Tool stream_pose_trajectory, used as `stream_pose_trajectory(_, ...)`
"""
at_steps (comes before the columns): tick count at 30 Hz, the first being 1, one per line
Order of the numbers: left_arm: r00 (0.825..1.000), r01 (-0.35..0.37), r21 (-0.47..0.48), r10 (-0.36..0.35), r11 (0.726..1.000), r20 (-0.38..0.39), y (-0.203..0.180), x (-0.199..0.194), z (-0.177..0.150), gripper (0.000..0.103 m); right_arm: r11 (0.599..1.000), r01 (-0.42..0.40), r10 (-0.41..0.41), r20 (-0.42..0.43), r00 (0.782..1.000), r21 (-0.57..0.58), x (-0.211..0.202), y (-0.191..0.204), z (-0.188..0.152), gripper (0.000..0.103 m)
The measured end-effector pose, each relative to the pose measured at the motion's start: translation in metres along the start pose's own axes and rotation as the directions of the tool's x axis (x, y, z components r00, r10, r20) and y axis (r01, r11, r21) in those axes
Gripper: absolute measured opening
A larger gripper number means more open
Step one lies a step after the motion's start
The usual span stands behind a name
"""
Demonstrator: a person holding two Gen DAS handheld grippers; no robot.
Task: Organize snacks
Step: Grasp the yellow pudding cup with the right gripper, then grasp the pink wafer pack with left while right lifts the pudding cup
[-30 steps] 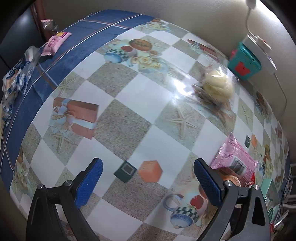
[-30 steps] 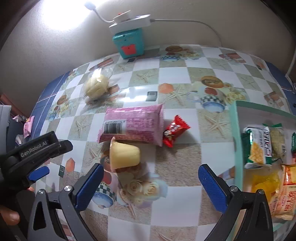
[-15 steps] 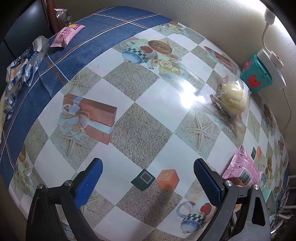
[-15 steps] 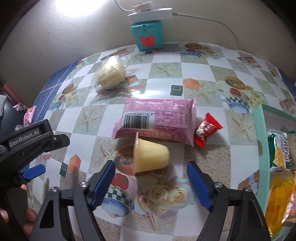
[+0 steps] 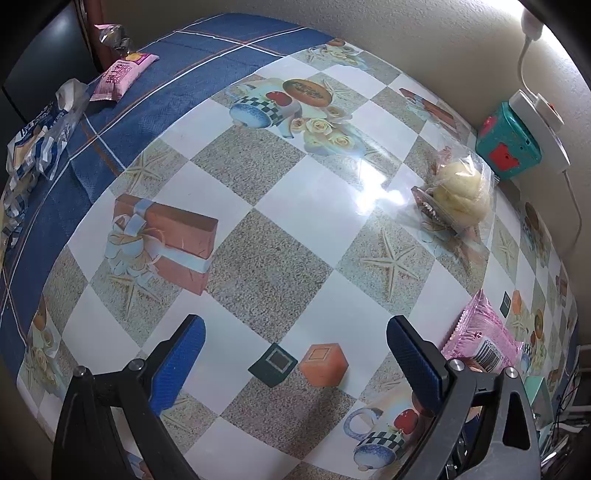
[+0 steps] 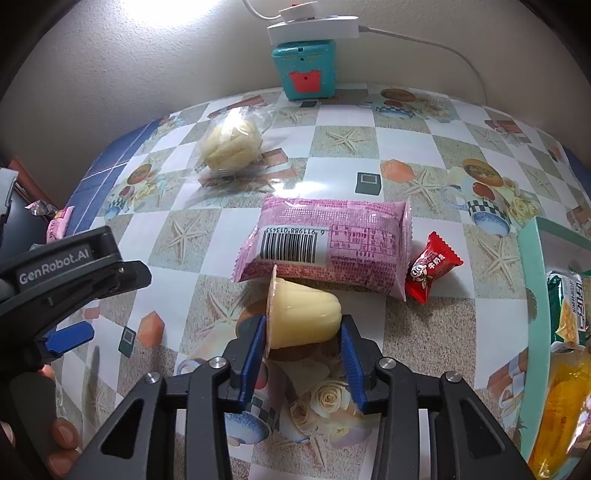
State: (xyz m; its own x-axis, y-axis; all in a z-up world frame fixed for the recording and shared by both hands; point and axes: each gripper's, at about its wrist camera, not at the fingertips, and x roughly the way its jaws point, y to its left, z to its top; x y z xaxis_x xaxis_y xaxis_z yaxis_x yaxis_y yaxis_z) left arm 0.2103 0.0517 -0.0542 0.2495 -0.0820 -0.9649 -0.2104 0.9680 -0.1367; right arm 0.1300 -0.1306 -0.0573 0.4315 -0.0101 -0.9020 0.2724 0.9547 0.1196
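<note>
A pale yellow pudding cup (image 6: 301, 314) lies on its side on the patterned tablecloth. My right gripper (image 6: 303, 332) is closing on it, one blue pad against the lid rim, the other against the cup's base. Just behind the cup lies a pink snack packet (image 6: 328, 243), with a red candy (image 6: 430, 267) at its right end. A bun in a clear bag (image 6: 231, 144) sits further back. My left gripper (image 5: 295, 339) hangs open over bare tablecloth with nothing between its fingers; the pink packet (image 5: 480, 339) is to its right.
A teal tray (image 6: 532, 277) at the right edge holds several snack packets. A teal box (image 6: 304, 70) with a white power strip (image 6: 314, 29) on top stands against the wall. A small pink packet (image 5: 120, 75) and a blue-white bag (image 5: 37, 140) lie on the blue cloth at far left.
The right gripper's jaws have narrowed from wide apart to the two ends of the pudding cup, and it has come closer to the cup. The left gripper stays open.
</note>
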Motion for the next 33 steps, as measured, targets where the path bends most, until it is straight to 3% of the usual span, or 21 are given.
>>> stream_pose_trajectory(33,0.999,0.047,0.074,-0.049,0.996,0.022,-0.057,-0.003,-0.003,0.099,0.999,0.048,-0.049,0.074,0.996,0.014,-0.044,-0.037,0.012,0.04)
